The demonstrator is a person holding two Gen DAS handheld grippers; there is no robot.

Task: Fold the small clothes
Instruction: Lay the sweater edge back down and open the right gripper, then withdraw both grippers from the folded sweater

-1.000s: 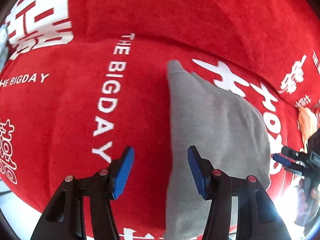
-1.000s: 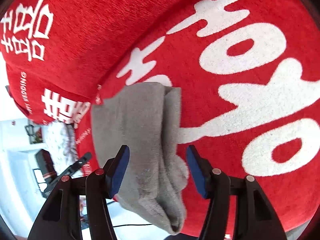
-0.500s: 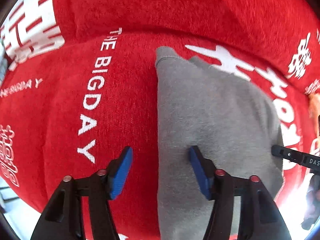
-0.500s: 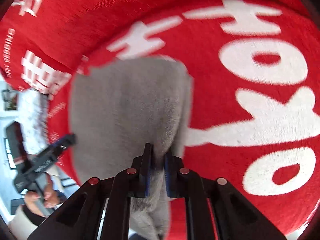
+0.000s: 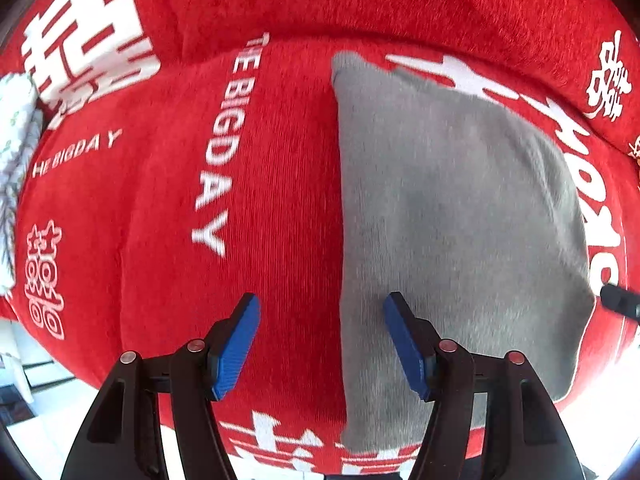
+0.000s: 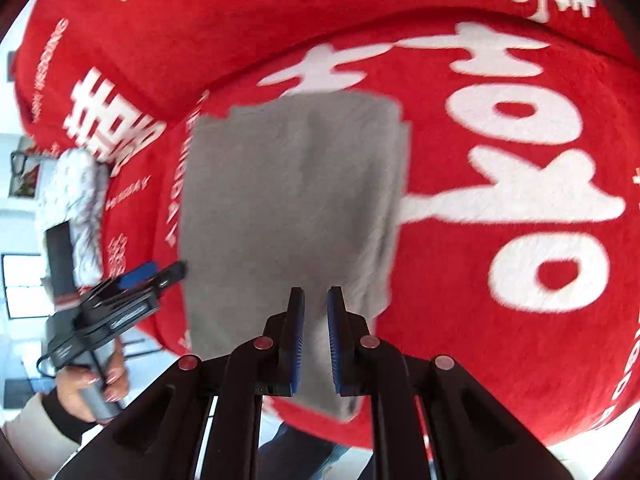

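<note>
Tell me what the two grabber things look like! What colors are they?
Both look alike. The left gripper and the right gripper have black plastic arms with triangle-shaped holes and small round silver-pink rivets. Their fingertips wear bright blue ribbed pads. In the right wrist view, a hand with a cream sleeve and dark cuff grips the left one's grey handle, where a thin black cable loops out.

left tool (image 5: 320, 344): jaws spread wide | right tool (image 6: 315, 340): jaws nearly closed
</note>
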